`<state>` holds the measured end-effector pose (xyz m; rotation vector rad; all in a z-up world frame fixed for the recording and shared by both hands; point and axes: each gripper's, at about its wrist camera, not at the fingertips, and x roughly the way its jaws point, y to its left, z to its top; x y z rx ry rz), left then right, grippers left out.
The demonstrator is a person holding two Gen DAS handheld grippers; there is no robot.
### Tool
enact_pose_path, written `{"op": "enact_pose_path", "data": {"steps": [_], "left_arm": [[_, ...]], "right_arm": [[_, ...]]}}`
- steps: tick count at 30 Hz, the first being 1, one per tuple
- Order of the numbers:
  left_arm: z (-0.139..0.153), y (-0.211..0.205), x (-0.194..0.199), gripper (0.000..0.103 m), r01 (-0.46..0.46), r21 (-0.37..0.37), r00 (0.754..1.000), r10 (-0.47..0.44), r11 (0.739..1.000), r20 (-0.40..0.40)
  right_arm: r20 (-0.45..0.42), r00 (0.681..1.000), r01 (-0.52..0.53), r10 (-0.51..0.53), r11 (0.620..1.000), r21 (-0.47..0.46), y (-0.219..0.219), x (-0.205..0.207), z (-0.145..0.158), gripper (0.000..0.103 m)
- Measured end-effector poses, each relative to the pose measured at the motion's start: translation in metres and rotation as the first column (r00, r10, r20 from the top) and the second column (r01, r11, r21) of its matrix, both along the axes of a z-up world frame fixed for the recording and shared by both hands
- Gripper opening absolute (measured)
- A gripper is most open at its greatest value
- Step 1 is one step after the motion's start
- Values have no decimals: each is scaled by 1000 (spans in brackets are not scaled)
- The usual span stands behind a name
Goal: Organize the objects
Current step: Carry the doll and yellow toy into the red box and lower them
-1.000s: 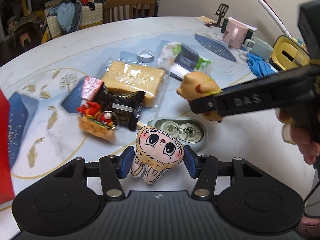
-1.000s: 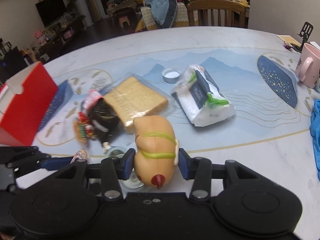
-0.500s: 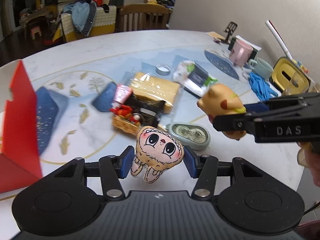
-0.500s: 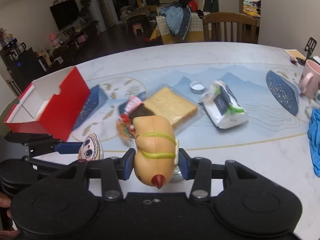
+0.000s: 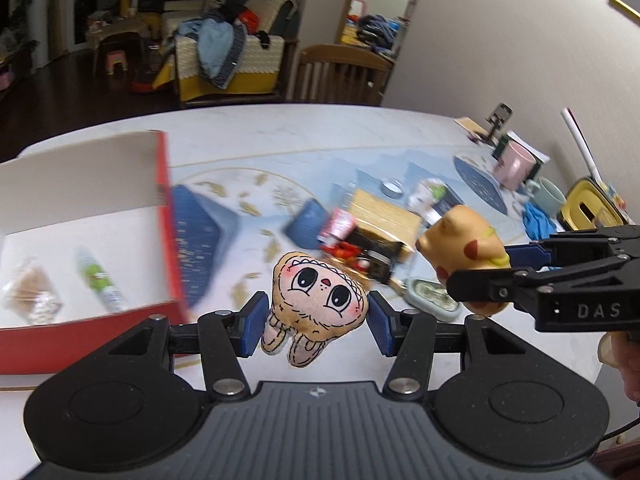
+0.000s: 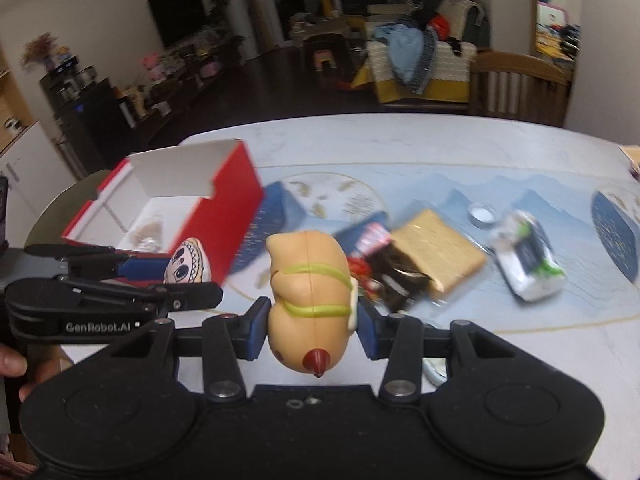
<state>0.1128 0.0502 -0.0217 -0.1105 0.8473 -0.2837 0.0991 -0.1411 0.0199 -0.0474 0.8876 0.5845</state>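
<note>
Above one table (image 5: 304, 136), two tools each clamp one toy: left tool (image 5: 316, 322) plush (image 5: 316, 304), right tool (image 6: 310, 326) hotdog (image 6: 310, 296).

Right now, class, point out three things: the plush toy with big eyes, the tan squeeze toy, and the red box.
plush toy (image 5: 316, 296), left wrist view, on its face.
tan squeeze toy (image 6: 310, 300), right wrist view, on its back.
red box (image 6: 230, 216), right wrist view, on its red side wall.

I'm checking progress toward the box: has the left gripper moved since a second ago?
Yes. The left gripper, clamping the plush toy, has swung left, away from the bread pack, toward the red box.
</note>
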Motion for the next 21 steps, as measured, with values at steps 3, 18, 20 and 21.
{"op": "enact_pose_path", "data": {"steps": [3,18,20,21], "left_arm": [[7,22,-3,53,-25,3,1000,25,1000,6],[28,136,7,53,-141,85,990,138,986,39],[26,149,11,53,-159,91,987,157,983,33],[24,156,14,53,-165,94,986,163,982,31]], "right_arm": [[11,999,-43,43,999,-3,23,-1,7,44],[67,971,-226,228,973,-37,146,2,29,44],[62,969,-236,238,971,-48,162,7,26,44],[57,968,-240,243,969,-52,169,9,24,44]]}}
